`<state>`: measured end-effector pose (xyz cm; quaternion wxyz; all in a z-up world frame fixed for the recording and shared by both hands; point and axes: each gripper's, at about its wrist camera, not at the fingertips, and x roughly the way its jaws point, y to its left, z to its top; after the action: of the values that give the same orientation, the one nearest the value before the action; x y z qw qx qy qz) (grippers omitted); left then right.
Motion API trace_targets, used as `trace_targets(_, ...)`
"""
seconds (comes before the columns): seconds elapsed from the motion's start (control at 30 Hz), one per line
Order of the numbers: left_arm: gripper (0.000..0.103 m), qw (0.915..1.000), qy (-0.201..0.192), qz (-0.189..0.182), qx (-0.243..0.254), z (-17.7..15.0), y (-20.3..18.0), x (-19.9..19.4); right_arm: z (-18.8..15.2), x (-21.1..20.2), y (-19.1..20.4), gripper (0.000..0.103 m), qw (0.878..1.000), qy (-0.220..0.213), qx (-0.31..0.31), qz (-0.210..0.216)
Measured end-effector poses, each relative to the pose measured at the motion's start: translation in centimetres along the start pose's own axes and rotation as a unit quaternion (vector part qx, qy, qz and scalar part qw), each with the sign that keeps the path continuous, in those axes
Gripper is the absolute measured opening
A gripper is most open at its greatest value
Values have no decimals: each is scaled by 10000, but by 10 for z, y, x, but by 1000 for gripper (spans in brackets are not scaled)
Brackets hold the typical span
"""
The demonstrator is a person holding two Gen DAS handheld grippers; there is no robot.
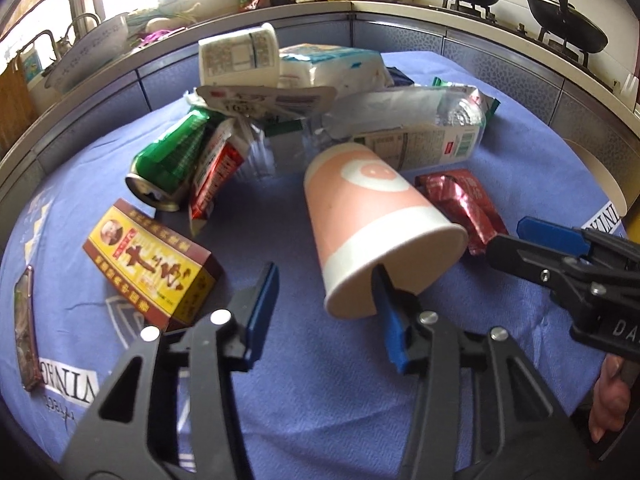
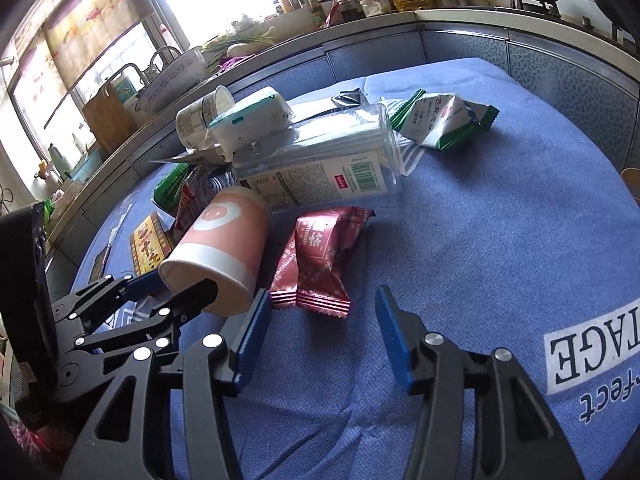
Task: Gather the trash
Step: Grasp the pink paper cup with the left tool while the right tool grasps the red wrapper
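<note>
Blue cloth spread over the desk, trash heaped at 12 o'clock: clear plastic bottle, green can, yellow box at 9 o'clock. Pink paper cup on its side at centre, left gripper jaws spread, one finger inside the cup's mouth, other outside, not pinching. Right gripper jaws spread, empty, dark-red wrapper just beyond at 12 o'clock.
</note>
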<state>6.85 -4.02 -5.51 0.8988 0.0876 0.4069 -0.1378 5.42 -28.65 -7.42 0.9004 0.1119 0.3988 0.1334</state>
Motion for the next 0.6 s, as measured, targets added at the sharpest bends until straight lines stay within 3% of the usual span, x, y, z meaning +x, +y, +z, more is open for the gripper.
trace_targets(0.07,41,10000,-9,-8,-14,0,1,1,1,-2,3,64,9999,-66,-116,-48)
trace_targets(0.27,18,9999,87,-137,-39,-1,4,4,5,13,-1,64,9999,59,-108,-115)
trace_targets(0.33,7,9997,132,-205,-93,-2,7,4,6,20,-2,42,9997,190,-148,-40)
trace_targets(0.37,5,9994,137,-273,-137,-1,8,2,6,24,-5,21,9994,328,-65,104)
trace_targets(0.4,4,9993,118,-319,-172,-1,9,-1,6,24,-9,16,9989,379,76,246)
trace_targets(0.6,3,9989,-114,-439,-84,9,2,-30,1,-4,-11,13,9991,90,55,410)
